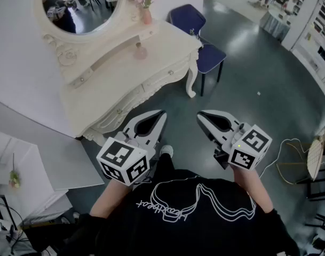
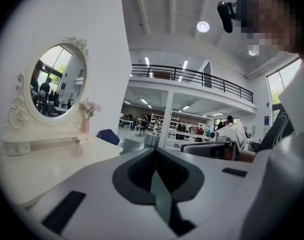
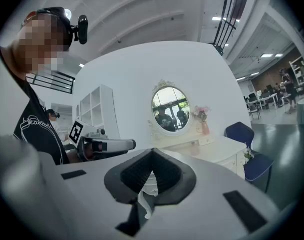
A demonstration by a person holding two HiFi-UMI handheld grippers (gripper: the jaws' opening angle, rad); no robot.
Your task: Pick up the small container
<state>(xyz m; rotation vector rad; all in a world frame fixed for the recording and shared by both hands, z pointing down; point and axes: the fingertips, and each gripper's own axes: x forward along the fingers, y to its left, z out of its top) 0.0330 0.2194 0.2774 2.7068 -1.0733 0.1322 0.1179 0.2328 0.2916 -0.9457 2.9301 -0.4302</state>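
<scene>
Dark glossy floor fills most of the head view, and a white dressing table (image 1: 170,41) stands against the wall at the far left. Its oval mirror (image 1: 82,4) rises at the back, with a pink vase of flowers (image 1: 145,14) just to the right of it. The small container (image 1: 140,51), a pale pink pot, sits alone on the tabletop nearer the front edge. A blue chair (image 1: 209,55) stands just right of the table. Near me, the person in a black printed shirt (image 1: 189,212) holds both tools out side by side. The left gripper (image 1: 161,113) and the right gripper (image 1: 200,114) both point toward the table, well apart from the pot and touching nothing.

From the left gripper view, the left gripper (image 2: 155,151) has its jaws pressed together with nothing between them. The table lies off to the left. The small container (image 2: 77,149) sits on it below the mirror (image 2: 54,86), with the vase (image 2: 86,125) just behind. A wide hall with a railed balcony opens beyond.

From the right gripper view, the right gripper (image 3: 152,151) also has its jaws closed tip to tip and empty. Past them, right of centre, the small container (image 3: 194,147) rests on the tabletop in front of the vase (image 3: 205,128), under the mirror (image 3: 170,105). The blue chair (image 3: 240,132) is at the far right, and the left gripper (image 3: 129,144) reaches in from the left.
</scene>
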